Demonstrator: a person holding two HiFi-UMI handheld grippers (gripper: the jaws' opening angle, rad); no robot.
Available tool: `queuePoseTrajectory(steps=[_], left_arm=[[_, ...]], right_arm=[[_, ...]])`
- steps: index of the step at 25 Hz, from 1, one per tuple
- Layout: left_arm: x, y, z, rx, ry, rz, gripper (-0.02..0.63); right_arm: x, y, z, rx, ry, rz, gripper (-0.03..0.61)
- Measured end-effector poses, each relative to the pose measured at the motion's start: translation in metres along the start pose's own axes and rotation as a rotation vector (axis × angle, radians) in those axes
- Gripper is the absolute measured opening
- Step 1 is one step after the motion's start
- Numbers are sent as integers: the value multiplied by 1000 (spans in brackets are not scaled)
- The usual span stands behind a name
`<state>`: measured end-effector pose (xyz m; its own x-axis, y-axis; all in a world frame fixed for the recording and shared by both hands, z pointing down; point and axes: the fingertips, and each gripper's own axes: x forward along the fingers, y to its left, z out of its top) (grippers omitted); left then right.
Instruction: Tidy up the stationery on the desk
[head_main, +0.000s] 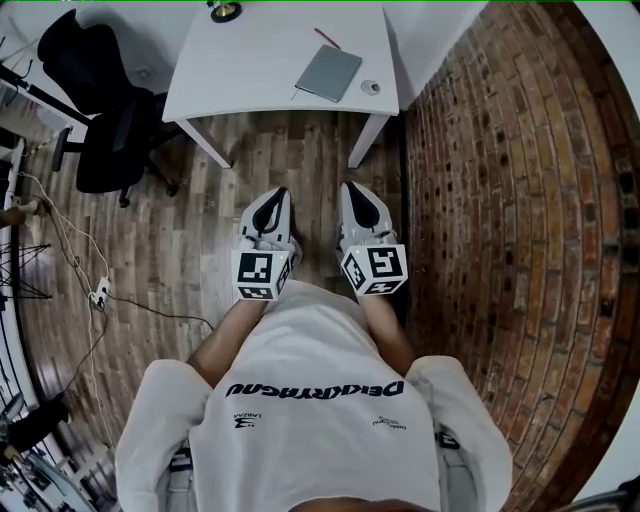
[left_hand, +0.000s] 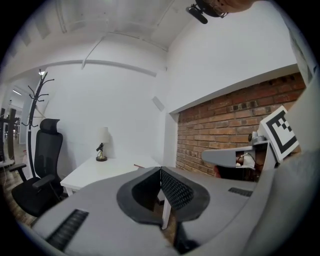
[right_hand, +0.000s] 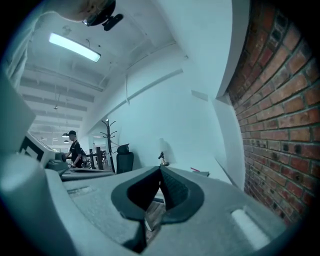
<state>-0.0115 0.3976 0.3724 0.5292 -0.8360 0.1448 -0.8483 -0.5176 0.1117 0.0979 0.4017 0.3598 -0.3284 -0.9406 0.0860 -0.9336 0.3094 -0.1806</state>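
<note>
Far left of the jaws: black office chair (head_main: 100, 110) on the wood floor (head_main: 200, 230), with a cable (head_main: 70, 250) trailing near it. Left gripper (head_main: 279, 193) is held out over the floor, jaws pressed together with nothing between them. The left gripper view shows this gripper (left_hand: 161, 171) with its pads meeting tip to tip.

White counter (head_main: 270, 60) stands well ahead of both pairs of jaws, untouched. Lamp (head_main: 225, 10) is at the counter's far edge, ahead and slightly left of the left jaws.

Stationery lies on the counter's right half, ahead of the right jaws:
- Red pen (head_main: 327, 38) is farthest out. Its long axis is diagonal, far end toward the left, near end toward the right.
- Grey notebook (head_main: 329, 72) is just nearer than the pen, flat and closed. Its long axis runs away from the jaws, far end tipped right.
- Small round item (head_main: 370, 87) is just right of the notebook by the counter's near right corner, too small to identify.

Right gripper (head_main: 352, 188) is beside the left one. In its own view this gripper (right_hand: 160, 169) has jaws also pressed together, empty. Brick wall (head_main: 520, 200) runs close along the right of the right jaws.
</note>
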Motion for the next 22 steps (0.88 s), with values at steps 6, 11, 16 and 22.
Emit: queuePoseTrajectory(steps=[6,11,16,22], left_arm=[[94,61,25,-4,41,-31,-2],[176,109,38,-13,80,-81,-2],[239,152,43,-38,119,-128,-2],[299,190,47,-55,151,-190,-2]], right_arm=[[102,-30,19,22,21,-48,0],[192,-54,21,42,59,-91,0],[265,-73,22,55,96,-141,0],[331,-95,20,70,134,-210,0]])
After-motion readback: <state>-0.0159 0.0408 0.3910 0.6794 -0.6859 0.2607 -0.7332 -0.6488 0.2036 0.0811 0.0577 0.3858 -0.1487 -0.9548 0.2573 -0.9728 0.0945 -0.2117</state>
